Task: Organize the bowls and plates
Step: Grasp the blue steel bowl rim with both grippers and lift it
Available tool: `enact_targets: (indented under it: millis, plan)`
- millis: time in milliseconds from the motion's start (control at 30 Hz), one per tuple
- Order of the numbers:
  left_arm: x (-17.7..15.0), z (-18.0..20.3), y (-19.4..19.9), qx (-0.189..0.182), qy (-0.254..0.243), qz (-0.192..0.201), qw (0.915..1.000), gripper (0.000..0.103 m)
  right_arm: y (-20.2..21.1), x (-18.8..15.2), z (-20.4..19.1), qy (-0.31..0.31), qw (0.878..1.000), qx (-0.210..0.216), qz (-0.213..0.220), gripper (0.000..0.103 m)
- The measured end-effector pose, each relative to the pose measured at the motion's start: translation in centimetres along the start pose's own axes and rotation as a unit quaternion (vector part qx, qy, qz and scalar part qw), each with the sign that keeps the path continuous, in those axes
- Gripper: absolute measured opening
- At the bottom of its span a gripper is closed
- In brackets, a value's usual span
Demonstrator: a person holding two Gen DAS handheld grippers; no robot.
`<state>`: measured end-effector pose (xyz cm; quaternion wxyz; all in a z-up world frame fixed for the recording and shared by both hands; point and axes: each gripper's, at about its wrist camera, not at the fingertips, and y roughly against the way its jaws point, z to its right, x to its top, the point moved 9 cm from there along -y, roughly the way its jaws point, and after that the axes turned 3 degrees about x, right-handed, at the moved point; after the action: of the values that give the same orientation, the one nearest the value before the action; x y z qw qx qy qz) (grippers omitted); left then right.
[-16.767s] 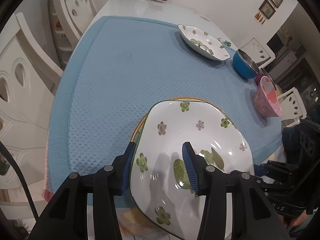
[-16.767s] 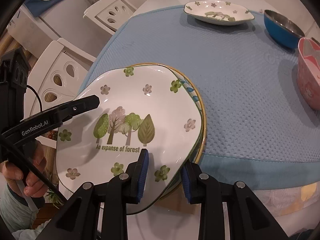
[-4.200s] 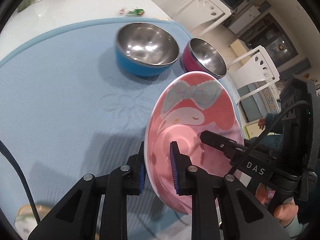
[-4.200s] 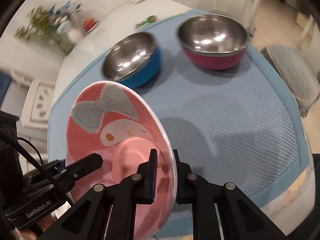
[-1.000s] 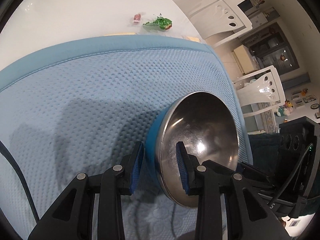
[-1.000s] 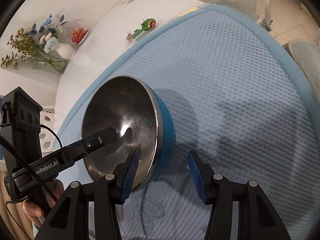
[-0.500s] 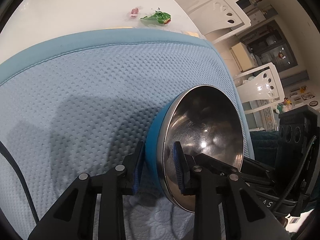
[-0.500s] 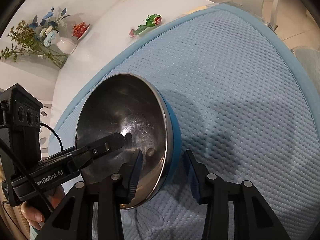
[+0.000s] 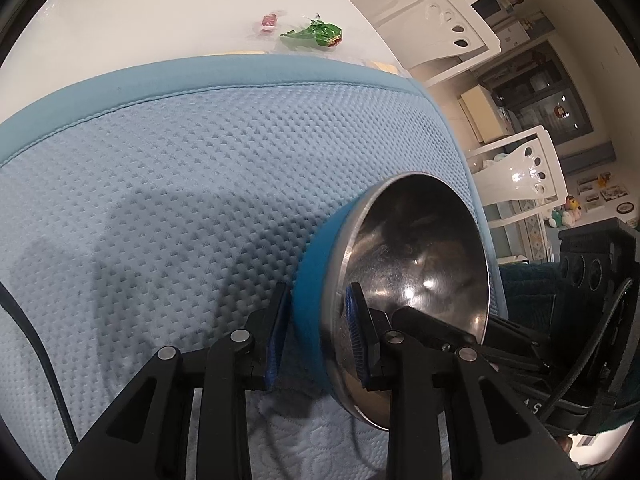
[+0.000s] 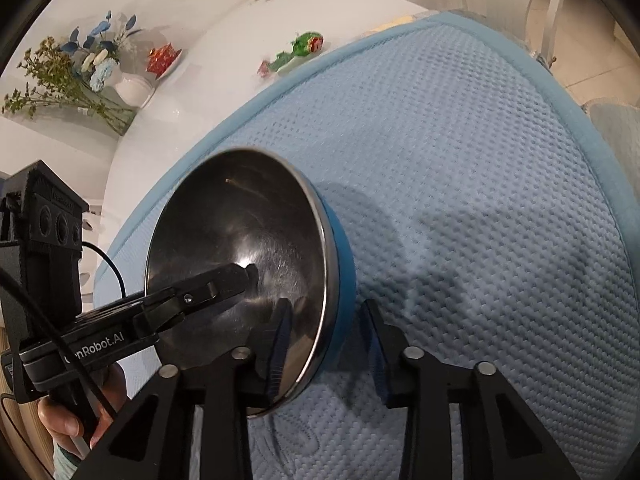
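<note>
Glossy white worktop under a pale blue waffle-weave mat, white chairs beyond. Above the mat's near part, a round steel bowl with a blue outer shell, tipped steeply on edge, nothing inside. Left claw just closed and now clenched on the bowl's near rim, one pad on the blue shell, the other against the steel inside. Right claw straddling the same rim close alongside, jaws just closing, inner pad within the bowl, outer pad seemingly a sliver off the blue shell, so probably not yet gripping. Bowl directly ahead of both claws, rim running edge-on between each pair of pads; left hand apparently the one bearing it. Likely next: completing the right pinch before a two-handed carry. Unclear whether the lower rim touches the mat
</note>
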<state>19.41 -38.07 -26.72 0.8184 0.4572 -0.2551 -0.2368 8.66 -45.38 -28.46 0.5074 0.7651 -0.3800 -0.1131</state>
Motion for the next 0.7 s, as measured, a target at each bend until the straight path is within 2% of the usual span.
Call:
enact_targets:
  millis: [133,233,333,467,700]
  plan:
    - [0.2,-0.2,0.0,-0.002,0.006,0.003,1.0,0.024,-0.1,0.3,0.1,0.009,1.0,0.001,0.001,0.02]
    - [0.4,0.3,0.0,-0.007,-0.001,0.008,0.9999,0.025,0.0,0.6,-0.1,0.022,1.0,-0.003,0.001,0.019]
    - [0.5,0.8,0.1,0.013,-0.015,0.011,0.9997,0.023,0.2,1.0,-0.3,0.03,0.999,-0.013,0.004,0.019]
    - [0.8,1.6,1.0,0.001,-0.017,0.02,0.9997,0.023,1.4,1.8,-0.2,0.037,0.999,-0.015,0.019,0.019]
    - [2.0,3.2,2.8,0.002,-0.021,0.041,0.9989,0.023,4.0,3.7,-0.8,0.047,0.998,-0.026,0.036,0.02]
